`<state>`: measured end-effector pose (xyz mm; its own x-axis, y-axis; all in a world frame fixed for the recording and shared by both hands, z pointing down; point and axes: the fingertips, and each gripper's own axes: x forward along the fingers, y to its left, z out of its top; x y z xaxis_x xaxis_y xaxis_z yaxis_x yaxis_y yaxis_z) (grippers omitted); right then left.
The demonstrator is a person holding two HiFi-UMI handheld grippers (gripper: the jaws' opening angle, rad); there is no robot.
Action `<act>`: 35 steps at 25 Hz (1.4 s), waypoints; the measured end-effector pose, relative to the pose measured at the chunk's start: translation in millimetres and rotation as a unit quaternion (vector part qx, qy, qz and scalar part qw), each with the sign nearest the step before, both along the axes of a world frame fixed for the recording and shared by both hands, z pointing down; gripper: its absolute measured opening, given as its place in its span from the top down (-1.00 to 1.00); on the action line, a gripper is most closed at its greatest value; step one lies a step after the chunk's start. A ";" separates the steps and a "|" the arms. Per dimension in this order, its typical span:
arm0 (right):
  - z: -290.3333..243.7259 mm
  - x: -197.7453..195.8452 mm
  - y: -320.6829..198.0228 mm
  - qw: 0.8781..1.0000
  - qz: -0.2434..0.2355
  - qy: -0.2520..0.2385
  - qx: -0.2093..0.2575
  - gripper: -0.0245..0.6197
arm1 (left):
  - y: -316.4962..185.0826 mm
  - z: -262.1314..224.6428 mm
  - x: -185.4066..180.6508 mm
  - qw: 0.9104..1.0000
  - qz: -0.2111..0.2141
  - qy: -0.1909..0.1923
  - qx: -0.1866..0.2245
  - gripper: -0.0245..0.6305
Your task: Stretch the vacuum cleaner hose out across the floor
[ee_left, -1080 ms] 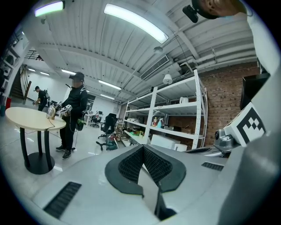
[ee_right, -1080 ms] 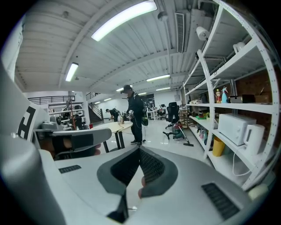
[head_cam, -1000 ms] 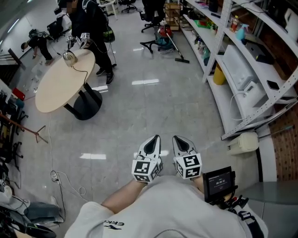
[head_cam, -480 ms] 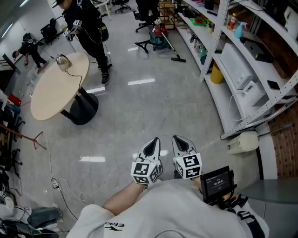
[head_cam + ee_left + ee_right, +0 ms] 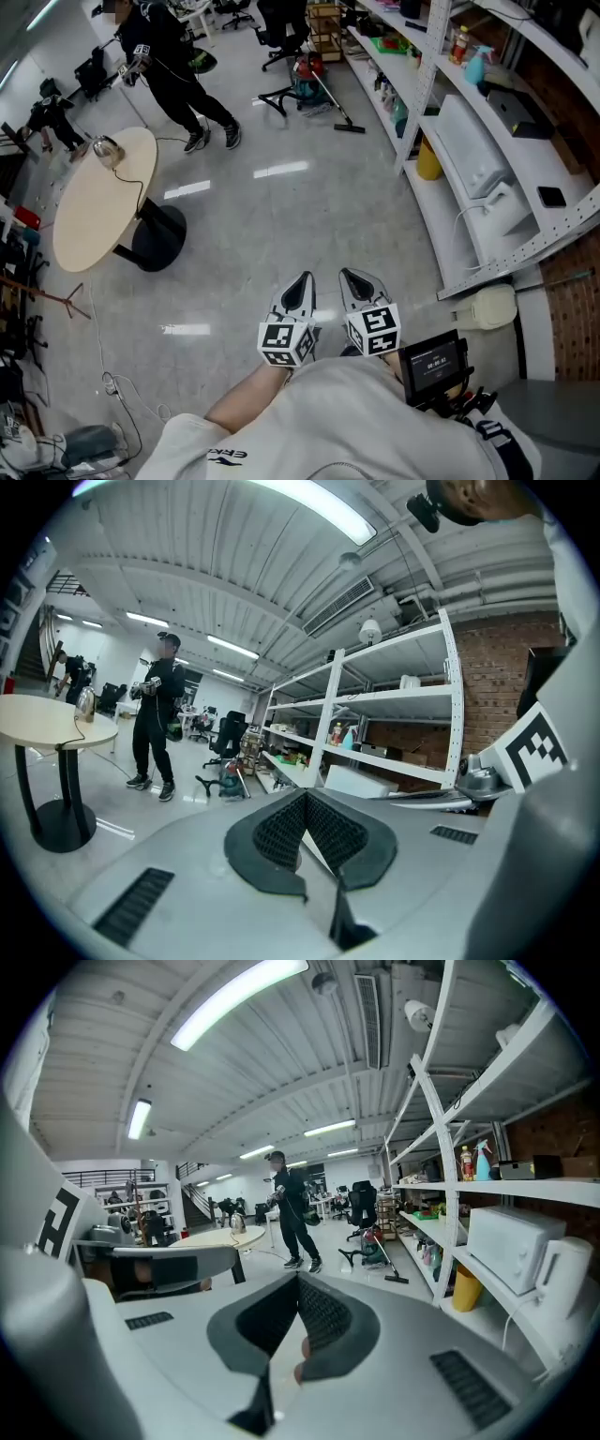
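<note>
**As the walk carries on, the vacuum cleaner draws nearer with both grippers empty**

While the two grippers have held the same spot in front of the body, the room has slid beneath them in the head view. The round table has dropped toward the left edge, and the other person has stepped away from it and is in mid-stride. The vacuum cleaner has come a little lower at the top of the picture. I take that as an approach. The cleaner is well apart from the grippers, across open floor and beside the shelving, with its wand slanting down to the floor head. Its hose cannot be picked out separately from here, so the stretching has not begun.

The left gripper has its ribbed pads pressed together with nothing between them. The right gripper is closed the same way and also holds nothing.

As for writing, the shirt shows pale letters near the shoulder that begin "ERK". The small screen by the right side shows figures too small to read. Each gripper's cube carries only black-and-white square markers, and the bottle labels on the shelves cannot be read.
</note>
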<state>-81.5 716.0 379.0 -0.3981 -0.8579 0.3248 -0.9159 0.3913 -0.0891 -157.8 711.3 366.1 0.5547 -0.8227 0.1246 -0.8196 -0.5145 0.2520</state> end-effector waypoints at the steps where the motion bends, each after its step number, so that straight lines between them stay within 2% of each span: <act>1: 0.4 12.1 -11.4 1.000 -0.003 -0.001 -0.001 0.93 | -11.7 -0.4 13.0 1.000 -0.002 0.001 -0.001 0.92; 4: 5.8 49.5 -48.1 1.000 -0.008 -0.003 -0.004 0.93 | -48.4 -0.5 52.2 1.000 -0.004 0.015 -0.003 0.92; 7: 11.0 74.3 -73.5 1.000 -0.004 -0.009 -0.010 0.93 | -73.8 -2.6 76.5 1.000 -0.002 0.025 -0.003 0.92; 15: 15.6 107.4 -135.7 1.000 0.011 -0.021 -0.021 0.93 | -135.9 4.4 103.5 1.000 0.006 0.008 -0.017 0.92; 24: 20.5 98.4 -249.4 0.999 0.025 -0.005 -0.026 0.93 | -253.0 10.0 99.6 0.999 0.044 0.012 -0.018 0.92; 31: 3.6 55.7 -345.9 0.999 0.030 0.005 -0.016 0.93 | -349.9 -5.8 60.6 0.998 0.061 0.020 -0.008 0.92; 35: 0.4 37.6 -389.0 0.999 0.033 0.009 -0.016 0.93 | -390.1 -5.6 38.0 0.998 0.052 0.023 -0.011 0.92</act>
<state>-43.9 327.0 379.4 -0.3357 -0.8707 0.3595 -0.9409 0.3280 -0.0842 -119.8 321.2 360.6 0.6429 -0.7574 0.1145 -0.7492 -0.5907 0.2997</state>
